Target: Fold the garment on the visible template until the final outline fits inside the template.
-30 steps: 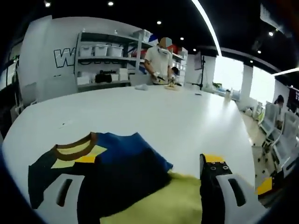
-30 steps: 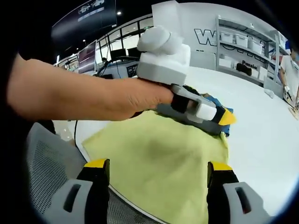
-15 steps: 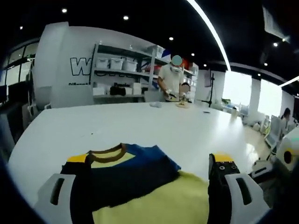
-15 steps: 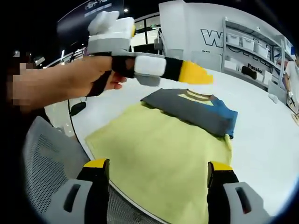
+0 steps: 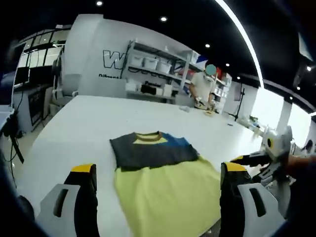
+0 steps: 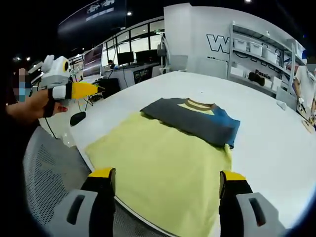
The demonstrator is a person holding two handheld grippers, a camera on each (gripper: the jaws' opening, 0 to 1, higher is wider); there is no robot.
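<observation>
A folded garment (image 5: 153, 148), dark grey and blue with a yellow patch and a brown collar, lies flat at the far end of a yellow-green template mat (image 5: 168, 197) on a white table (image 5: 84, 123). My left gripper (image 5: 158, 168) hangs open above the mat's near end, holding nothing. My right gripper (image 5: 269, 153) enters from the right, held by a hand. In the right gripper view the garment (image 6: 192, 118) rests beyond the mat (image 6: 158, 168). My right gripper (image 6: 167, 174) is open and empty over the mat's near edge. The left gripper (image 6: 71, 90) floats far left, off the table.
The table's near edge (image 6: 98, 173) runs just under the jaws, with a grey mesh chair (image 6: 44, 177) below it. A small dark object (image 6: 77, 118) lies at the table's left corner. Shelves with white bins (image 5: 153, 74) and a person (image 5: 205, 89) stand at the far end.
The left gripper has lifted off the garment and drawn back to the left, away from the table. The garment lies free and flat. The right gripper has barely moved.
</observation>
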